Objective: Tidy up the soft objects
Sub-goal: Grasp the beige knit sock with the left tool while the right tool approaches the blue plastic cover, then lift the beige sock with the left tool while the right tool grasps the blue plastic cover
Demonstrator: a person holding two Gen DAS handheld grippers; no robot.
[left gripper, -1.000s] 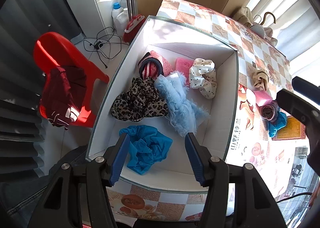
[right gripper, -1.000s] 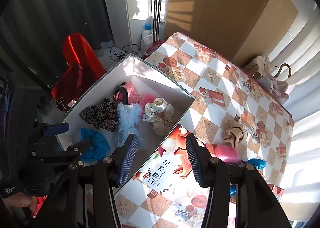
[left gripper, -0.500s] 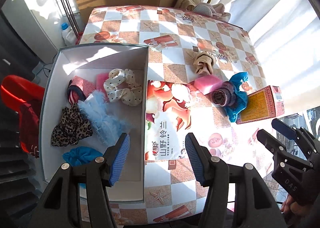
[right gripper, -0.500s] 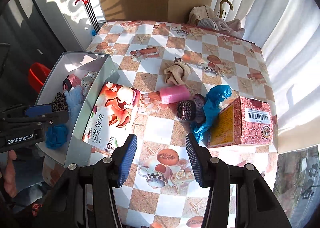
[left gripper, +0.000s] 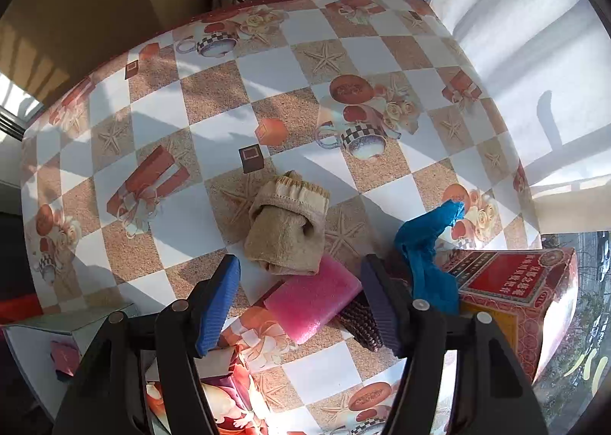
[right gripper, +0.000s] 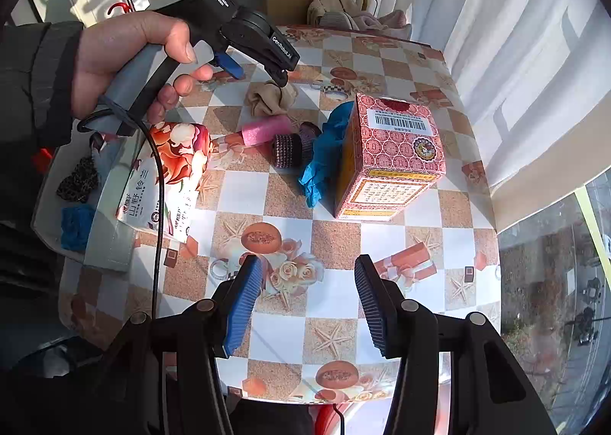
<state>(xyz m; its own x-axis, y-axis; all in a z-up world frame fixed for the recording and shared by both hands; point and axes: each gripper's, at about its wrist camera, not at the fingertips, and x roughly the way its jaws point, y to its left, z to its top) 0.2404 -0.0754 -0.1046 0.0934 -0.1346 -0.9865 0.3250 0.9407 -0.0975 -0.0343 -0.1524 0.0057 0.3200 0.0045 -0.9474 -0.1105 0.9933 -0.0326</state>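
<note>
While the left gripper [left gripper: 299,297] hangs above it with jaws opening and nothing pinched, the pink foam block [left gripper: 313,301] lies flat on the checkered tablecloth [left gripper: 214,91], long axis diagonal, touching a rolled beige sock [left gripper: 286,229]. Right gripper [right gripper: 307,305] hovers parted, empty.

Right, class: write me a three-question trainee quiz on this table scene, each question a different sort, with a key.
1. True or false: the pink sponge lies beside the beige sock.
2. Which touches the red patterned box? A) blue cloth B) beige sock C) white bin
3. Fill in: the right gripper holds ____ between its jaws.

Key: 1 true. 2 A. 3 nothing; it hangs over bare tablecloth.
</note>
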